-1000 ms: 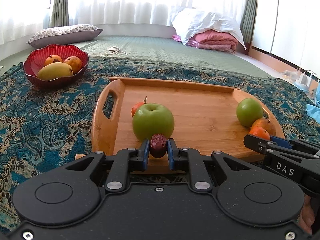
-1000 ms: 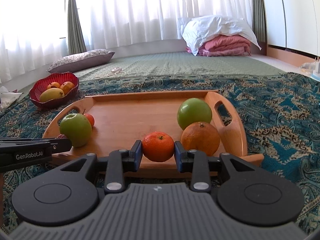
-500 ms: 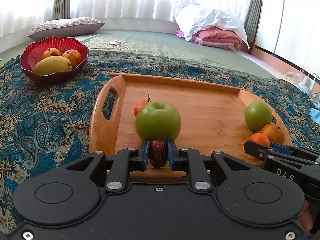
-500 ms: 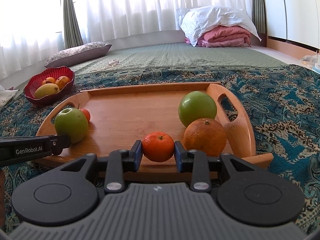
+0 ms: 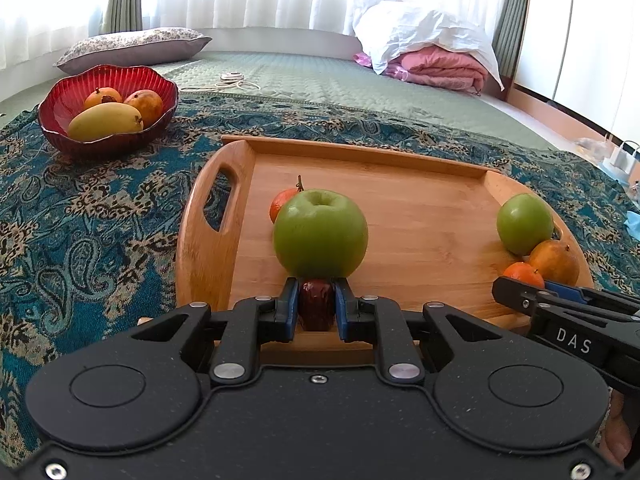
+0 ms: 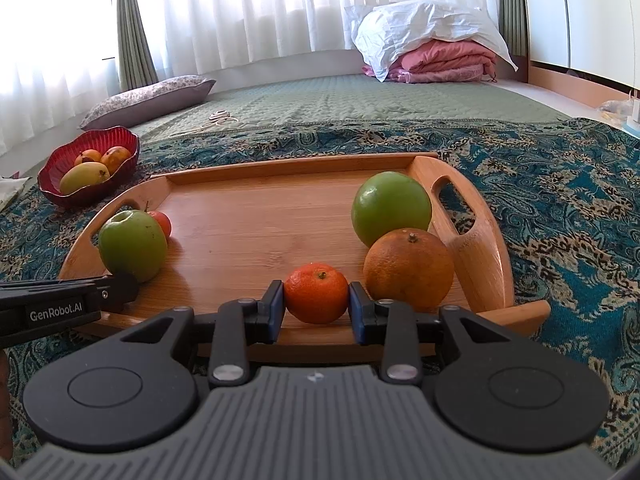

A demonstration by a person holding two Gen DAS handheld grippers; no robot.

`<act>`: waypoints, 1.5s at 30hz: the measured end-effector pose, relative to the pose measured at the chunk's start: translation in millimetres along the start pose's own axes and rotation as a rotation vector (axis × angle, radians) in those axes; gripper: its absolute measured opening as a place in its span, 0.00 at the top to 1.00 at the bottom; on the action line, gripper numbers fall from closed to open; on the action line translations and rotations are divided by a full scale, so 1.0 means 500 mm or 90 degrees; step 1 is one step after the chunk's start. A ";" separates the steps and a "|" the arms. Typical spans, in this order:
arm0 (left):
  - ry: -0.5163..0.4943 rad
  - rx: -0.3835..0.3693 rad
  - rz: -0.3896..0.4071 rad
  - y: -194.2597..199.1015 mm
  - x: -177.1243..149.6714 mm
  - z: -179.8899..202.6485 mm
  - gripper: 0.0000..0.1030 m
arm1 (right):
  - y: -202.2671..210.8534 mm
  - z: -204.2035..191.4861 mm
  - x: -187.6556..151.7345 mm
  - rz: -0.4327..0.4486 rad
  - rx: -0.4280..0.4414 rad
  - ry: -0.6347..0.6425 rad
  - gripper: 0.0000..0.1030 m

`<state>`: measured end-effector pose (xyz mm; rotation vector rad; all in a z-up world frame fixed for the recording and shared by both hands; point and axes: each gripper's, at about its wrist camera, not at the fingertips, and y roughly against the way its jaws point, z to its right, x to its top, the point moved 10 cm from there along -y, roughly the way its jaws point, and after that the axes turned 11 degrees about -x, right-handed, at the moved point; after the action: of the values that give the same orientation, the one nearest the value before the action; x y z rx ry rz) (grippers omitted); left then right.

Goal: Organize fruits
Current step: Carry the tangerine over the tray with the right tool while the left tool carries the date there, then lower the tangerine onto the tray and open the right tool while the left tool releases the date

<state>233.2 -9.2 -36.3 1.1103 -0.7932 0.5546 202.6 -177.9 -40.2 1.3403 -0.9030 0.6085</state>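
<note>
My left gripper is shut on a small dark red date-like fruit, low over the near edge of the wooden tray, just in front of a green apple. A small red-orange fruit sits behind the apple. My right gripper is shut on a small tangerine at the tray's near right, beside a larger orange and a round green fruit. A red bowl holds a mango and two orange-red fruits at the far left.
The tray sits on a teal patterned cloth on a green quilted mat. A pillow, a coiled cord and folded pink and white bedding lie farther back. The tray has raised handles at both ends.
Both grippers moved forward and lower toward the tray; the fruits look closer. Both keep their fruit held.
</note>
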 end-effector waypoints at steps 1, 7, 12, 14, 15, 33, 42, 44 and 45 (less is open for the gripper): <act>0.000 0.001 -0.001 0.000 -0.001 0.000 0.83 | 0.000 0.000 0.000 0.000 0.000 0.001 0.63; -0.004 0.002 -0.004 0.000 -0.002 -0.001 0.83 | 0.000 -0.001 0.000 0.000 -0.002 0.004 0.63; -0.007 0.004 -0.008 -0.001 -0.003 0.000 0.83 | 0.000 -0.002 0.000 0.000 -0.005 0.006 0.62; -0.009 0.004 -0.008 -0.002 -0.004 -0.001 0.83 | 0.000 -0.004 -0.001 -0.001 -0.006 0.007 0.62; -0.008 0.004 -0.008 -0.001 -0.004 -0.001 0.83 | 0.001 -0.004 -0.001 -0.001 -0.006 0.006 0.62; -0.033 0.006 0.000 0.030 -0.011 0.011 0.64 | 0.031 -0.003 0.000 0.009 0.001 0.008 0.42; -0.057 0.004 0.015 0.077 -0.024 0.029 0.48 | 0.079 -0.007 -0.010 0.037 0.015 0.021 0.34; -0.059 -0.004 0.012 0.085 -0.031 0.035 0.48 | 0.091 -0.007 -0.011 0.044 0.021 0.021 0.33; -0.058 -0.008 0.010 0.089 -0.036 0.038 0.48 | 0.097 -0.007 -0.012 0.048 0.024 0.023 0.33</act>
<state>184.0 -11.1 -21.0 1.1255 -0.8841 0.5145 160.4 -165.7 -18.1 1.3292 -0.9203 0.7088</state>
